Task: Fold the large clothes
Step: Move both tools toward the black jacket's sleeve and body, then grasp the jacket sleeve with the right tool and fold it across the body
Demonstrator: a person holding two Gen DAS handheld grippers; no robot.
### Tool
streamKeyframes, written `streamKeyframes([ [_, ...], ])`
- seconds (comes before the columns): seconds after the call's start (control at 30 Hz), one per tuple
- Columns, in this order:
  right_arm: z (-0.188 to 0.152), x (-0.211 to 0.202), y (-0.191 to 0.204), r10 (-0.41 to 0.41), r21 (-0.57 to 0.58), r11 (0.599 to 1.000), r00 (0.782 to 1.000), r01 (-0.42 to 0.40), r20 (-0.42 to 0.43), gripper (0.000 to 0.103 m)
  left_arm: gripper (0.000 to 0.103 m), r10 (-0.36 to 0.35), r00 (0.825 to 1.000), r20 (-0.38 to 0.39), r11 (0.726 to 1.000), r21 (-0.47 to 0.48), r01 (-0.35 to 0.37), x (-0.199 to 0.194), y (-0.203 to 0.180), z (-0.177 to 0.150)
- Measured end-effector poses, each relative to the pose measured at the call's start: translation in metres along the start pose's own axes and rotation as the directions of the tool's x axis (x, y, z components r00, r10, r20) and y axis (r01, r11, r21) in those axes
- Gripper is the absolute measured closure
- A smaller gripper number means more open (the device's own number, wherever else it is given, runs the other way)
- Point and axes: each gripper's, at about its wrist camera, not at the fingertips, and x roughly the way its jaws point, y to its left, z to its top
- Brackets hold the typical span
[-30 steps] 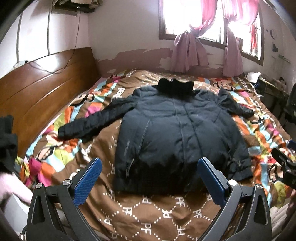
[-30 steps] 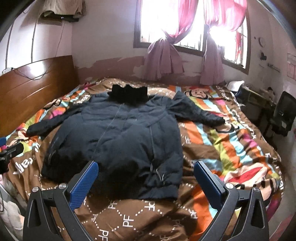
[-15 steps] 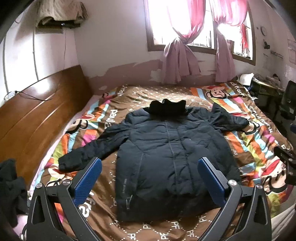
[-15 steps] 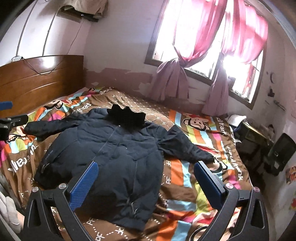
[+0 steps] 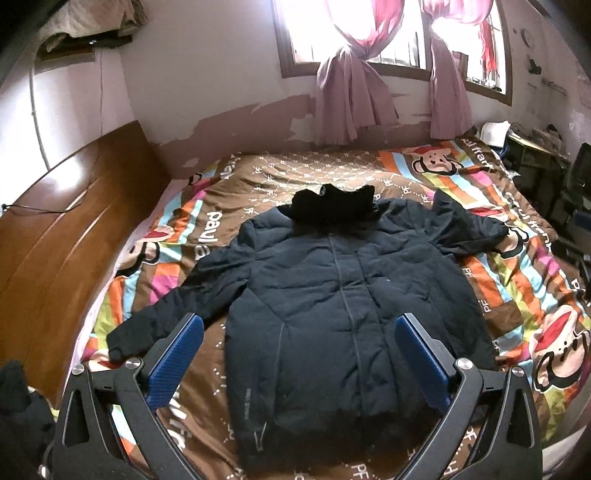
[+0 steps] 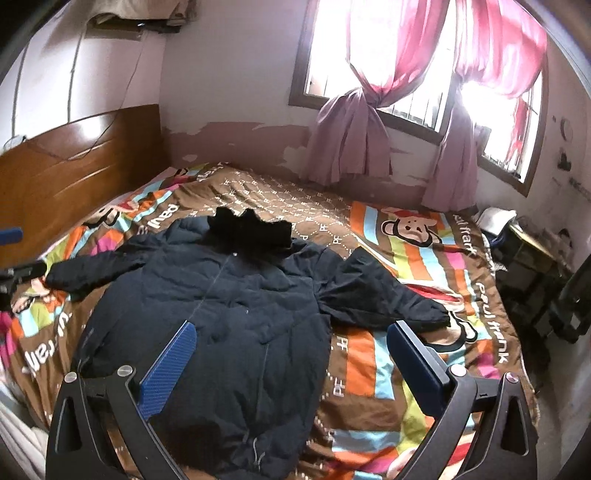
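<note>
Jacket [image 5: 343,295], dark, padded, lies flat, sleeves out; left hand-held gripper [image 5: 299,354] and right hand-held gripper [image 6: 291,360] spread wide.

Blown-out window [image 5: 373,33] backlight, fisheye-warped edges

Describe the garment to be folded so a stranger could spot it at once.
Start at the bed below the pink-curtained window. Spread flat on its monkey-print cover lies a dark navy padded jacket, sleeves out to both sides. Its black fuzzy collar and plain dark colour set it apart from the striped bedding.
</note>
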Motion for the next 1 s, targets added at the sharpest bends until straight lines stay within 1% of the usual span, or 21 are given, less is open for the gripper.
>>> streamKeyframes([
  [0.1, 0.011, 0.02, -0.012, 0.011, 0.025, 1.0, 1.0, -0.012, 0.005, 0.0, 0.001, -0.012, 1.0, -0.017, 1.0, -0.002, 0.012, 0.029, -0.003, 0.007],
  [0.23, 0.027, 0.051, -0.035, 0.007, 0.103, 0.995, 0.998, -0.014, 0.062, 0.0, 0.001, -0.022, 1.0, -0.014, 1.0, 0.01, 0.022, 0.072, -0.01, 0.016],
  [0.3, 0.034, 0.076, -0.053, -0.044, 0.161, 0.987, 0.996, 0.03, 0.083, 0.0, 0.001, -0.026, 1.0, -0.007, 1.0, 0.013, 0.026, 0.096, -0.012, 0.021],
  [0.4, 0.036, 0.107, -0.078, -0.104, 0.229, 0.97, 0.988, 0.076, 0.111, 0.0, 0.001, -0.055, 0.998, 0.025, 0.998, -0.027, 0.056, 0.125, -0.012, 0.021],
  [0.47, 0.031, 0.13, -0.099, -0.184, 0.276, 0.951, 0.974, 0.142, 0.131, 0.0, 0.001, -0.089, 0.995, 0.036, 0.994, -0.059, 0.091, 0.15, -0.011, 0.02],
  [0.53, 0.022, 0.155, -0.12, -0.255, 0.32, 0.926, 0.958, 0.203, 0.13, 0.0, 0.001, -0.105, 0.994, 0.026, 0.992, -0.069, 0.106, 0.173, -0.011, 0.021],
  [0.57, 0.018, 0.165, -0.127, -0.275, 0.332, 0.917, 0.953, 0.221, 0.125, 0.0, 0.001, -0.106, 0.994, 0.021, 0.992, -0.067, 0.108, 0.184, -0.012, 0.023],
  [0.63, 0.003, 0.192, -0.149, -0.325, 0.373, 0.887, 0.942, 0.271, 0.089, 0.0, 0.001, -0.094, 0.995, 0.016, 0.994, -0.055, 0.094, 0.206, -0.015, 0.025],
  [0.67, -0.003, 0.203, -0.158, -0.335, 0.393, 0.875, 0.939, 0.283, 0.071, 0.0, 0.001, -0.085, 0.996, 0.016, 0.995, -0.049, 0.085, 0.214, -0.016, 0.025],
  [0.73, -0.019, 0.221, -0.179, -0.338, 0.446, 0.849, 0.94, 0.284, 0.044, 0.0, 0.001, -0.089, 0.996, 0.02, 0.995, -0.036, 0.09, 0.229, -0.018, 0.023],
  [0.8, -0.042, 0.239, -0.2, -0.325, 0.496, 0.823, 0.946, 0.279, 0.008, 0.0, 0.001, -0.098, 0.995, 0.022, 0.995, -0.024, 0.099, 0.237, -0.023, 0.018],
  [0.9, -0.062, 0.254, -0.214, -0.351, 0.48, 0.809, 0.934, 0.34, -0.07, 0.0, 0.001, -0.109, 0.994, 0.0, 0.994, -0.013, 0.109, 0.254, -0.032, 0.012],
  [0.97, -0.07, 0.265, -0.223, -0.339, 0.478, 0.808, 0.935, 0.345, -0.102, 0.0, 0.001, -0.124, 0.992, -0.02, 0.992, -0.015, 0.124, 0.267, -0.04, 0.012],
  [1.0, -0.074, 0.268, -0.232, -0.34, 0.485, 0.801, 0.934, 0.35, -0.112, 0.0, 0.001, -0.133, 0.991, -0.029, 0.991, -0.013, 0.132, 0.272, -0.045, 0.013],
])
